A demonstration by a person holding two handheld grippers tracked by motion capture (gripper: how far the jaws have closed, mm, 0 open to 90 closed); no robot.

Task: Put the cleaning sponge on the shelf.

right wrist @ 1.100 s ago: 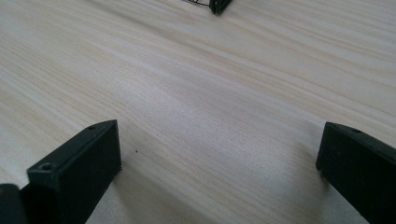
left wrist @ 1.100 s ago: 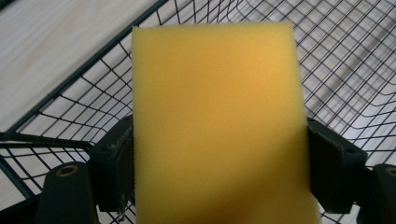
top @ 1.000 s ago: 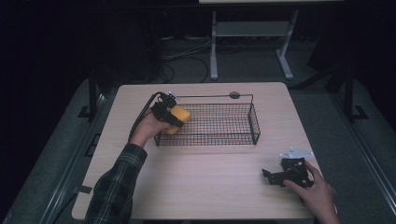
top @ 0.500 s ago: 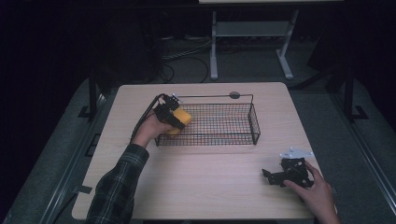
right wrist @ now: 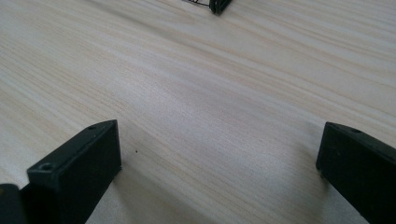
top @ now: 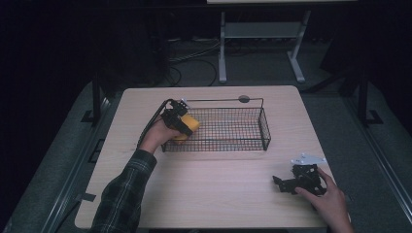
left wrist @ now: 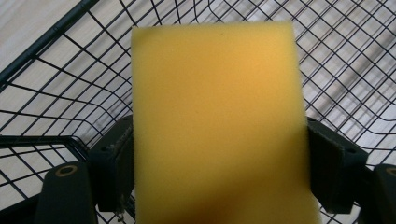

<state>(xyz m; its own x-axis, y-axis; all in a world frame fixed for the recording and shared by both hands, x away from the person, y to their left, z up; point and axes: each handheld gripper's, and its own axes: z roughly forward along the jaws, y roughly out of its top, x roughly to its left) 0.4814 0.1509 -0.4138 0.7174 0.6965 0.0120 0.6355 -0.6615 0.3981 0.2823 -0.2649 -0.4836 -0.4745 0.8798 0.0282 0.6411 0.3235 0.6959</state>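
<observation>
A yellow sponge point(top: 188, 125) point(left wrist: 217, 126) is clamped between the two black jaws of my left gripper point(top: 180, 122) point(left wrist: 219, 158), which holds it over the left end of a black wire basket point(top: 243, 138) point(left wrist: 56, 93). The sponge hangs just above the basket's mesh floor, tilted. Near the table's front right, my right gripper point(top: 282, 183) point(right wrist: 219, 158) rests low on the wood with its jaws wide apart and nothing between them.
The light wooden table point(top: 209, 194) point(right wrist: 210, 84) has a small dark round disc point(top: 244, 99) near its far edge behind the basket. A corner of the basket point(right wrist: 219, 5) shows at the top of the right gripper view. Dark floor, cables and a white stand lie beyond.
The left hand has carried the sponge slightly down and rightward over the basket's left end. The right hand and its gripper have stayed put.
</observation>
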